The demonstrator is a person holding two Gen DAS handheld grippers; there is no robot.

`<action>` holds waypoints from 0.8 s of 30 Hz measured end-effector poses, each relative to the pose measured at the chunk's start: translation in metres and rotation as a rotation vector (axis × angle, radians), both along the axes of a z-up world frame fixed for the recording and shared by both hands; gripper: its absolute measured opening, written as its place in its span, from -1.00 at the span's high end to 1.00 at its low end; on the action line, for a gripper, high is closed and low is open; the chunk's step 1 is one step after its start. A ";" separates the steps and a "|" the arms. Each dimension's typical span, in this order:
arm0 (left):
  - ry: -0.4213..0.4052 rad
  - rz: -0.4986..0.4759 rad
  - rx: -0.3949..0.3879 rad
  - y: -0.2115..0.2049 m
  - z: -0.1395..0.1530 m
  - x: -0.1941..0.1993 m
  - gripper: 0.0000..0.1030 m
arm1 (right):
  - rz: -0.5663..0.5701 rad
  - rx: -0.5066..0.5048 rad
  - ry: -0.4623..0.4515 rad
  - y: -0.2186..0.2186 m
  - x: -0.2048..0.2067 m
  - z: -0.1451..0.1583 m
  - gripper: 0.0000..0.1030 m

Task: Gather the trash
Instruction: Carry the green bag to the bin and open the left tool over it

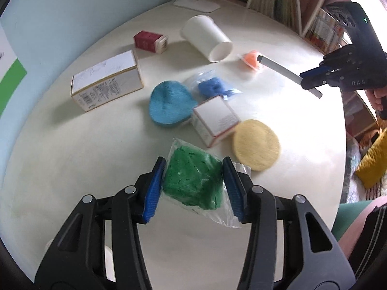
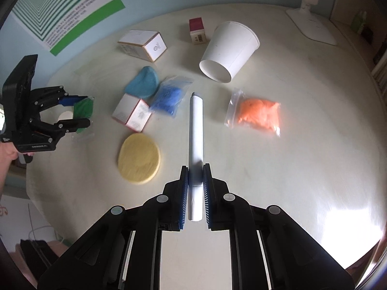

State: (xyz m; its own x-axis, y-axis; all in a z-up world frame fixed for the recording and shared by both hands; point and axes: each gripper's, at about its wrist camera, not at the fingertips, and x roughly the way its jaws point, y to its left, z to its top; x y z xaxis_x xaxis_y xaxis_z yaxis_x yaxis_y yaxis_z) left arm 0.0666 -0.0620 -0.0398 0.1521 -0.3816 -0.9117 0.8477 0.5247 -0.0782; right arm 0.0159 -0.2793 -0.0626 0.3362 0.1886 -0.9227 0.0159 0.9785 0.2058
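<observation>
My left gripper (image 1: 193, 169) is shut on a clear bag of green stuff (image 1: 193, 181) and holds it above the white table (image 1: 72, 169); it also shows in the right wrist view (image 2: 83, 111). My right gripper (image 2: 196, 169) is shut on a white marker pen (image 2: 196, 130), which points toward the tipped paper cup (image 2: 229, 50). The right gripper with the pen (image 1: 280, 68) shows at the right of the left wrist view. A blue bag (image 2: 169, 96) and an orange bag (image 2: 256, 114) lie on the table.
A yellow round pad (image 2: 139, 160), a blue pad (image 2: 144, 84), a small white-red box (image 2: 131, 112), a larger white box (image 2: 142, 44) and a maroon box (image 2: 197, 30) lie on the table. A white lamp base (image 2: 312, 26) stands at the back. Bookshelves (image 1: 290, 4) are beyond the table.
</observation>
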 end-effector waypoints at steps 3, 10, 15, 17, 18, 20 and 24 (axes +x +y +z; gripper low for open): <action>-0.010 -0.037 0.001 -0.006 0.006 -0.017 0.11 | -0.026 -0.004 -0.006 -0.001 -0.021 0.007 0.74; -0.031 -0.153 0.011 -0.034 0.009 -0.056 0.11 | -0.137 0.003 0.007 -0.001 -0.073 0.004 0.74; -0.036 -0.281 0.025 -0.062 0.007 -0.089 0.11 | -0.265 0.011 0.009 -0.009 -0.127 0.002 0.74; -0.024 -0.333 0.027 -0.077 0.005 -0.103 0.11 | -0.313 0.014 0.007 -0.013 -0.148 0.002 0.75; -0.016 -0.357 0.028 -0.085 0.004 -0.110 0.11 | -0.338 0.018 0.005 -0.016 -0.160 0.002 0.75; -0.012 -0.410 0.029 -0.102 0.004 -0.128 0.11 | -0.399 0.032 -0.004 -0.023 -0.190 0.002 0.75; -0.014 -0.508 0.015 -0.140 0.005 -0.169 0.11 | -0.475 0.063 -0.019 -0.038 -0.235 -0.005 0.75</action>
